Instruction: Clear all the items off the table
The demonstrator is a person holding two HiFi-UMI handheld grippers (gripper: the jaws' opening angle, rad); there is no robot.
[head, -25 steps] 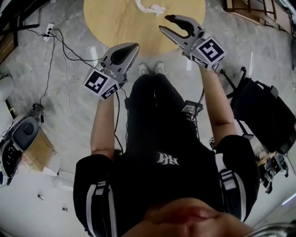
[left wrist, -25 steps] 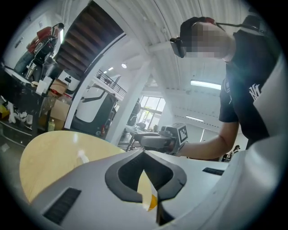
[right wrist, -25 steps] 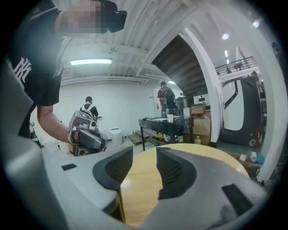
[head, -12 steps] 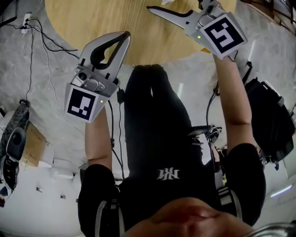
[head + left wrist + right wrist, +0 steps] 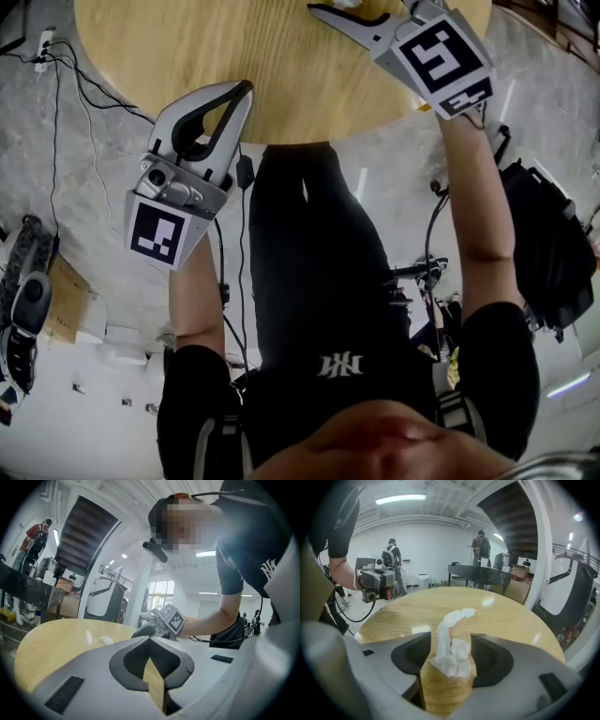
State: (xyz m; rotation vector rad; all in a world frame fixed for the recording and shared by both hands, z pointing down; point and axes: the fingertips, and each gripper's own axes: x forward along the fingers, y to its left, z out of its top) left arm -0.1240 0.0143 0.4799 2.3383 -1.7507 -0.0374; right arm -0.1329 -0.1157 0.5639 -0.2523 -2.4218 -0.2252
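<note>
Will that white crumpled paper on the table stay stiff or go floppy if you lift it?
Probably floppy: the tissue looks thin, twisted and crumpled, lying limp on the table. Likely very light, so a nudge may just slide it. Unlikely to roll.

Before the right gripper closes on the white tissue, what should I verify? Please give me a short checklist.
1. Jaws of the right gripper stand apart, having just been closing somewhat: ok.
2. The crumpled white tissue lies between them, not yet pinched: ok.
3. The left gripper is shut, empty, at the near edge of the round wooden table, apart from the tissue: ok.
4. Right jaw tips low enough to catch the tissue: cannot tell.
</note>
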